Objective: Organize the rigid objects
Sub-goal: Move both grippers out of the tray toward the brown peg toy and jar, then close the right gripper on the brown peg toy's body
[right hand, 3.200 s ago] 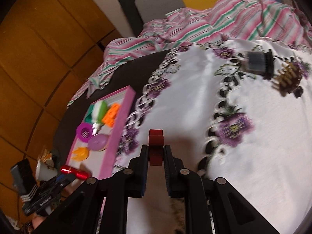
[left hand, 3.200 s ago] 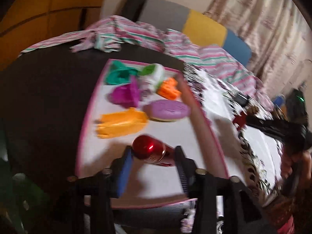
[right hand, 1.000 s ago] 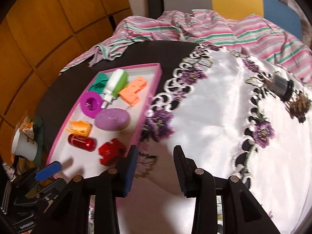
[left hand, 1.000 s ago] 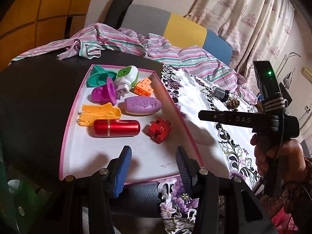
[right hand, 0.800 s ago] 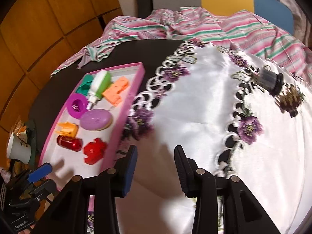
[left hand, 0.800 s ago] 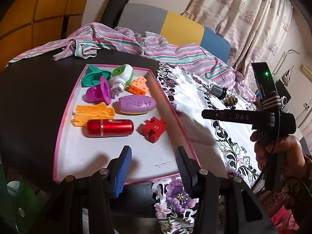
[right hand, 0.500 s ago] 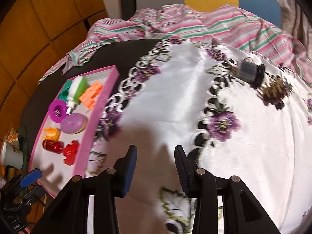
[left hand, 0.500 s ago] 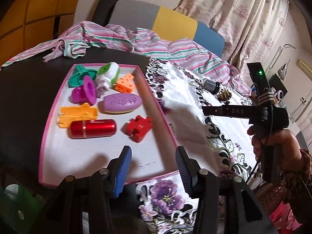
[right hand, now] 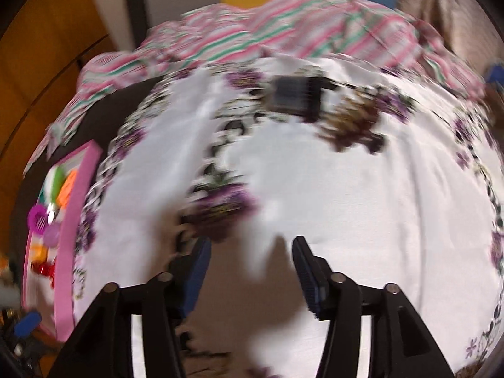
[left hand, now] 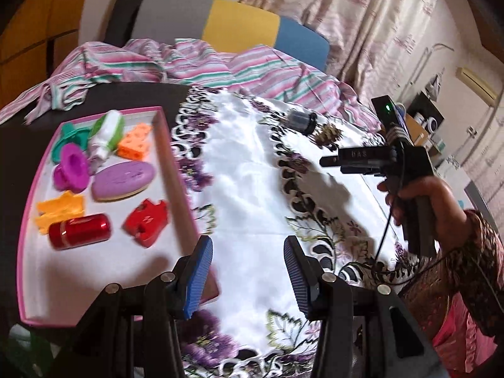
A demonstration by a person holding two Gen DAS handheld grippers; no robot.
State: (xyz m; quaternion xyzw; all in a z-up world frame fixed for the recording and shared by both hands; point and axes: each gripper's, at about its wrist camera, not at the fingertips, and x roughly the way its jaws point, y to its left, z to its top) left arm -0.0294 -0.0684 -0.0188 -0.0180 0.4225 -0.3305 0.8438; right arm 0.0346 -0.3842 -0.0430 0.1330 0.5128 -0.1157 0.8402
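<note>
A pink-rimmed white tray (left hand: 176, 176) holds a red cylinder (left hand: 78, 231), a red puzzle piece (left hand: 145, 222), a purple oval soap (left hand: 123, 180), an orange block (left hand: 136, 142) and other toys. A grey cap (left hand: 299, 120) and a brown hair claw (left hand: 329, 134) lie on the white floral cloth; in the right wrist view the cap (right hand: 294, 98) and the claw (right hand: 352, 126) are blurred. My left gripper (left hand: 247, 267) is open and empty over the cloth by the tray's near right corner. My right gripper (right hand: 249, 271) is open and empty, well short of the cap.
A striped shirt (left hand: 195, 63) is bunched at the table's far edge before a grey, yellow and blue chair back (left hand: 239, 28). The dark tabletop (left hand: 19, 145) shows left of the tray. The tray also shows in the right wrist view (right hand: 69, 226).
Both grippers have swung right, away from the tray and over the cloth. The right gripper has moved closer to the cap and the claw. Both stay open and empty.
</note>
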